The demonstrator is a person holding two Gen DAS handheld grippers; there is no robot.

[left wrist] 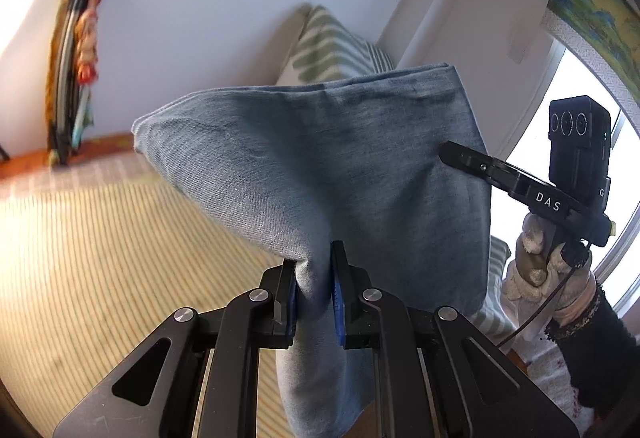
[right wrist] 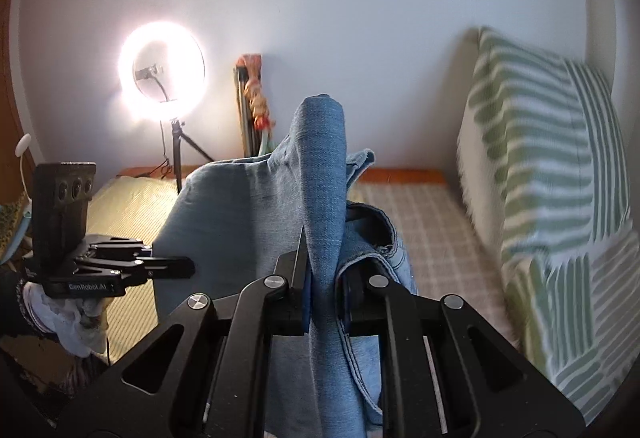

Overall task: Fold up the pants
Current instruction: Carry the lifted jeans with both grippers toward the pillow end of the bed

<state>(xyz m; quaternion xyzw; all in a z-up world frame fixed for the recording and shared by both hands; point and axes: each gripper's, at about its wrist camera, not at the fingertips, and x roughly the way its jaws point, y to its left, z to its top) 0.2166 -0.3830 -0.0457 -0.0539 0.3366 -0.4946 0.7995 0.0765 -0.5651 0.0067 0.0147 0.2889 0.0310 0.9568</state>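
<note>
The pants are light blue denim jeans point(left wrist: 320, 166), held up in the air above the bed. My left gripper point(left wrist: 314, 290) is shut on a pinched fold of the denim at the bottom of the hanging cloth. My right gripper point(right wrist: 326, 278) is shut on another bunched fold of the jeans point(right wrist: 320, 174), which rises upright between its fingers. In the left wrist view the right gripper point(left wrist: 444, 152) meets the cloth's right edge. In the right wrist view the left gripper point(right wrist: 188, 264) meets the cloth's left side. The cloth hangs between both grippers.
A bed with a yellow striped mat point(left wrist: 100, 246) lies below. A green-striped pillow stack point(right wrist: 552, 178) stands at the right against the wall. A lit ring light on a tripod point(right wrist: 162, 66) stands at the back left. A window point(left wrist: 580, 118) is at the right.
</note>
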